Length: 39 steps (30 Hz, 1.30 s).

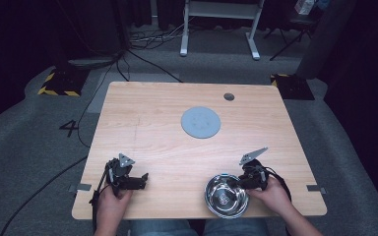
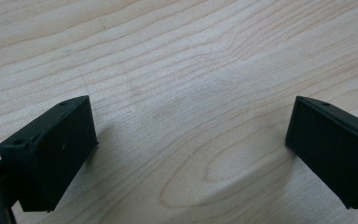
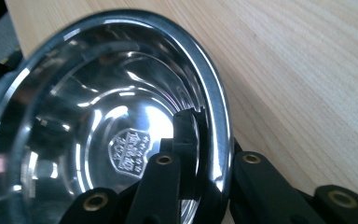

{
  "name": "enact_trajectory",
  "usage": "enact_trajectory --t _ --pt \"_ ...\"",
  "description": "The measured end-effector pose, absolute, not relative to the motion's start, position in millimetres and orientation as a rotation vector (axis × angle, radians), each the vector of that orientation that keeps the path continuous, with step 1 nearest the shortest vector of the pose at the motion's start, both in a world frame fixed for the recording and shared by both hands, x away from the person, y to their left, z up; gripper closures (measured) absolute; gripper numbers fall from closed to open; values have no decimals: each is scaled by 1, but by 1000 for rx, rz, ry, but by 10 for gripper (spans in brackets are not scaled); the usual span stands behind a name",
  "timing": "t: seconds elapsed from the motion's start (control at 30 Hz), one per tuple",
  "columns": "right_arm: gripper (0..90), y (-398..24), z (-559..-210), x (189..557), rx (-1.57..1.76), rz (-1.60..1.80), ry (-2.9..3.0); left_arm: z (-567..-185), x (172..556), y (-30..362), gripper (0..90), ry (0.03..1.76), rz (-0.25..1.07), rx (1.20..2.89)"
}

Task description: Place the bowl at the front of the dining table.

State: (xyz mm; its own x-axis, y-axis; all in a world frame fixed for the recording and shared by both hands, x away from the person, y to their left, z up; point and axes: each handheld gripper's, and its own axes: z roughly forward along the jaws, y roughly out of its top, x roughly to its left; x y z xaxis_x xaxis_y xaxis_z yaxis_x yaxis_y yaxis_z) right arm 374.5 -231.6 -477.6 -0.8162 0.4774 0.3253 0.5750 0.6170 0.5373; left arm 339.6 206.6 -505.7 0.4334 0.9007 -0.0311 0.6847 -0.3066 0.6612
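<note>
A shiny steel bowl [image 1: 225, 196] sits near the table's front edge, right of centre. My right gripper [image 1: 232, 183] is shut on its right rim. In the right gripper view one jaw lies inside the bowl [image 3: 98, 140] and the other outside, so the right gripper [image 3: 212, 140] pinches the rim. The bowl holds nothing, and a stamped crest shows on its bottom. My left gripper [image 1: 142, 181] rests low at the front left of the wooden table [image 1: 152, 108]. It points right. In its own view the left gripper [image 2: 191, 135] is open over bare wood.
A flat grey round disc [image 1: 201, 122] lies at the middle of the table, toward the back. A small dark round hole [image 1: 229, 97] sits near the far edge. Cables run over the grey floor to the left.
</note>
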Motion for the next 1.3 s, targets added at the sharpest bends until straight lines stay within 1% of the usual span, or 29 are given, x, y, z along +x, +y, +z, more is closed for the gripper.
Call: enact_trajectory --t 0.37,0.77,1.3 --pt "860 -226 -458 377 -904 -987 -2761 -506 339 207 21 1327 467 2088" --pt "857 -215 -432 396 -895 -1025 -2811 -506 339 207 21 1328 466 2087" --pt "855 -197 -400 421 -1002 -1115 -2833 -506 339 207 20 1327 462 2087"
